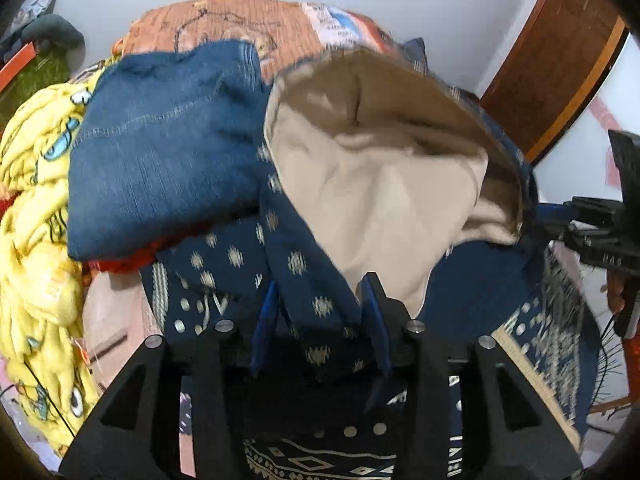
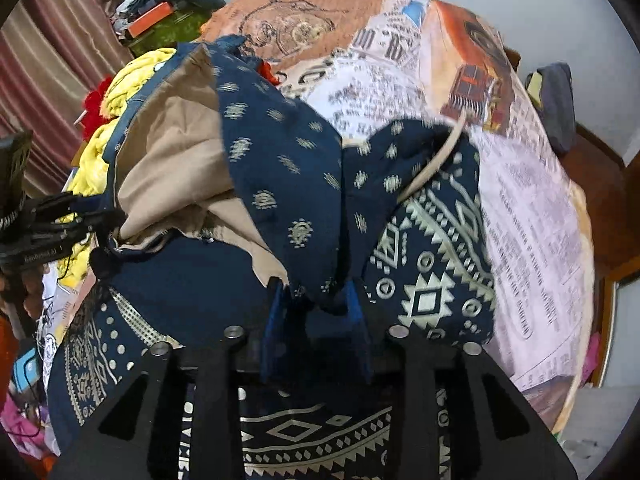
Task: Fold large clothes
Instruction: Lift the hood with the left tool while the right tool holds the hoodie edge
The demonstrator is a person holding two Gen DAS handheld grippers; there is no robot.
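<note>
A large navy garment with a pale printed pattern (image 1: 240, 256) and a beige lining (image 1: 384, 184) hangs bunched between both grippers over the bed. My left gripper (image 1: 320, 308) is shut on a fold of it. My right gripper (image 2: 316, 300) is shut on another fold of the same navy garment (image 2: 280, 168); its beige lining (image 2: 168, 152) shows to the left. The right gripper's body (image 1: 608, 224) shows at the right edge of the left wrist view, and the left gripper's body (image 2: 44, 224) at the left edge of the right wrist view.
Folded blue jeans (image 1: 160, 152) lie on a pile with a yellow cartoon blanket (image 1: 36, 216) and something red (image 1: 132, 256). The bed has an orange and newsprint-patterned cover (image 2: 400, 68). A wooden headboard (image 1: 560, 60) stands at the right, a curtain (image 2: 52, 52) at the left.
</note>
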